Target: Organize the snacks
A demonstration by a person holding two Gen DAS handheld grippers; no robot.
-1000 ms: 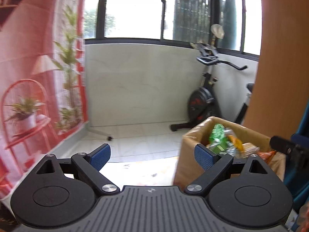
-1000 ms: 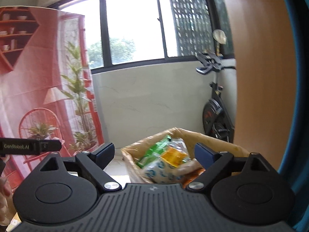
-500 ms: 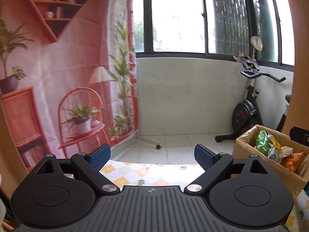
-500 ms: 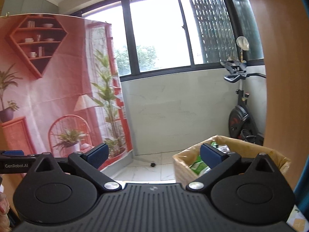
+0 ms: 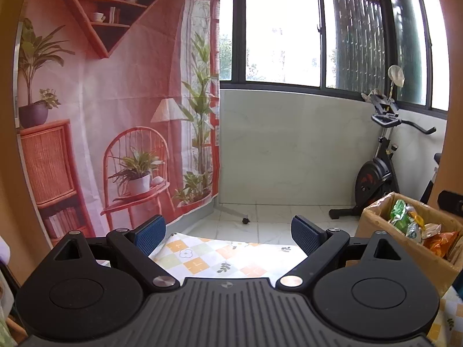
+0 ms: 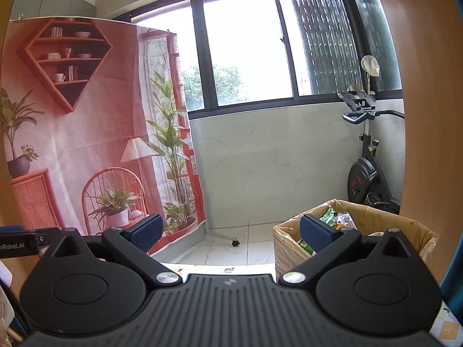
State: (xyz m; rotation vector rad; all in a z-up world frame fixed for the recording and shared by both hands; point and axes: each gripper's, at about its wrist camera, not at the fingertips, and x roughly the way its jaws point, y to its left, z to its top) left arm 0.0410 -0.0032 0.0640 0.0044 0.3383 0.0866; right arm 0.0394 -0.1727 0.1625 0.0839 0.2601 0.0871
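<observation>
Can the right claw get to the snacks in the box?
Probably yes. The right claw is open and empty, and the box has no lid, with the snacks showing at the top. Nothing sits between them; the claw would just need to swing right and dip in.

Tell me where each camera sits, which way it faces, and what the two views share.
Left wrist: on the left gripper, facing a printed backdrop and window; its open blue-padded fingers show.
Right wrist: on the right gripper, facing the same wall; open fingers show, the left gripper's body at left edge.
Shared: cardboard box of snack bags, exercise bike, checked tablecloth.
</observation>
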